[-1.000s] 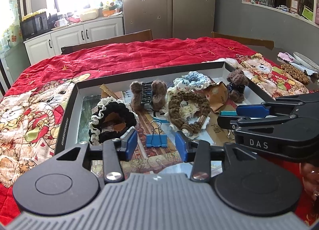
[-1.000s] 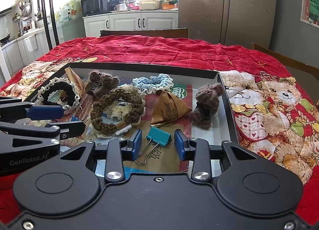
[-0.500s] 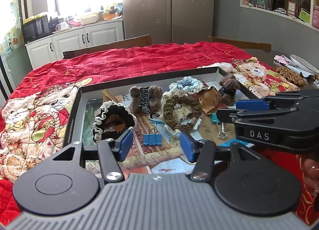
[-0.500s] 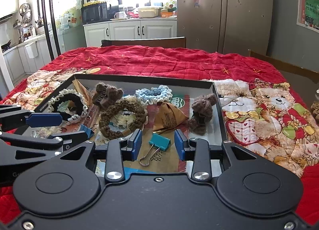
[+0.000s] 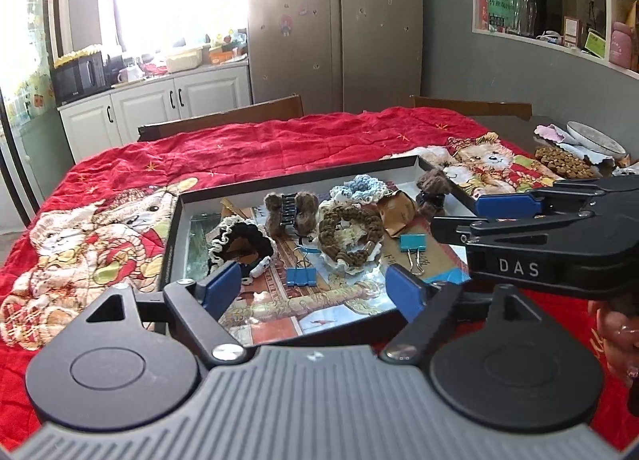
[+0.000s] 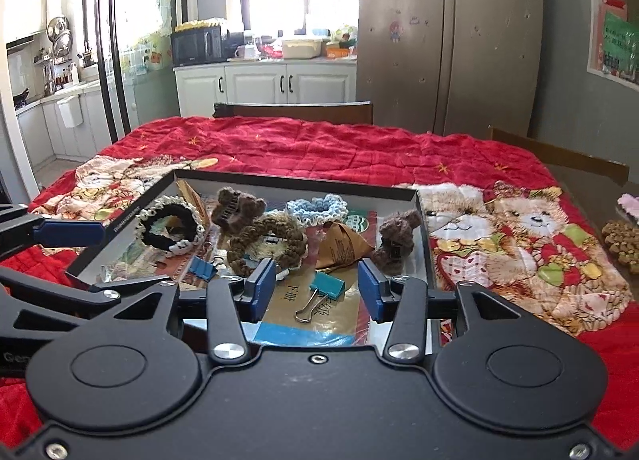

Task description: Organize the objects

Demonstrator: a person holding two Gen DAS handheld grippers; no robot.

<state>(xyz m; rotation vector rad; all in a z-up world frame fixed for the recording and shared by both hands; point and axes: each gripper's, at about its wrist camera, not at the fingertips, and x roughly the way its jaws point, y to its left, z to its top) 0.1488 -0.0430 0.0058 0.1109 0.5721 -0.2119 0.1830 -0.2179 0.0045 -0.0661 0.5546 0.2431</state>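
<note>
Risk: crowded tray (image 5: 171, 244), centre frame on red quilt (image 5: 279, 140); closing on one item likely drags a neighbour. Brown braided scrunchie (image 5: 347, 232) overlaps cream one, touching brown claw clip (image 5: 289, 210). Black lace-edged scrunchie (image 5: 239, 240) at tray left, near blue binder clip (image 5: 301, 275). Teal binder clip (image 6: 327, 285) lower centre, wire handles loose, may slip. Left gripper (image 5: 315, 288) open, empty. Right gripper (image 6: 317, 288) open, empty, just above teal clip. Grippers close together; collision possible.

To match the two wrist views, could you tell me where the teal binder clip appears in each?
Left wrist: teal binder clip lies right of centre, near the right gripper.
Right wrist: just below centre, between the open fingers.
Shared landmark: the folded brown paper packet just behind it.
</note>
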